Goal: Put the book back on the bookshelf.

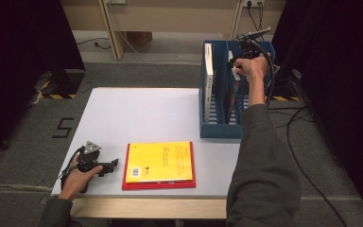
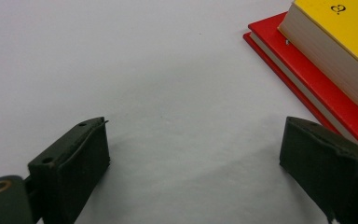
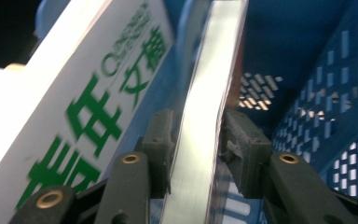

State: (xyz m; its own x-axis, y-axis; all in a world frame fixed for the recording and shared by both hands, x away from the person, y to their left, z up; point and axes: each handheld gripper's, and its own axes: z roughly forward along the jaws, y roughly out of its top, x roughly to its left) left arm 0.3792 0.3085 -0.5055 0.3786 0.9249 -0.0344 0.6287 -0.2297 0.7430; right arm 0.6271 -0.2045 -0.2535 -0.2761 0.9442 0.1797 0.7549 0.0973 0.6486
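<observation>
A yellow book (image 1: 158, 161) lies on a red book (image 1: 158, 185) near the table's front edge. My left gripper (image 1: 115, 163) rests on the table left of them, open, with bare table between its pads (image 2: 74, 158); the yellow book (image 2: 345, 42) and red book (image 2: 303, 65) lie just past its right jaw. My right gripper (image 1: 236, 66) reaches down into the blue file rack (image 1: 217, 130). A thin silvery book (image 3: 205, 93) stands between its pads (image 3: 161, 140), which sit close on either side with a slight gap. A white book with green characters (image 3: 88, 102) stands in the neighbouring slot.
The white table (image 1: 137, 113) ends just in front of the stacked books. The rack's perforated blue wall (image 3: 335, 93) rises close to my right gripper. Cables trail on the floor to the right (image 1: 302, 156). Dark curtains hang at both sides.
</observation>
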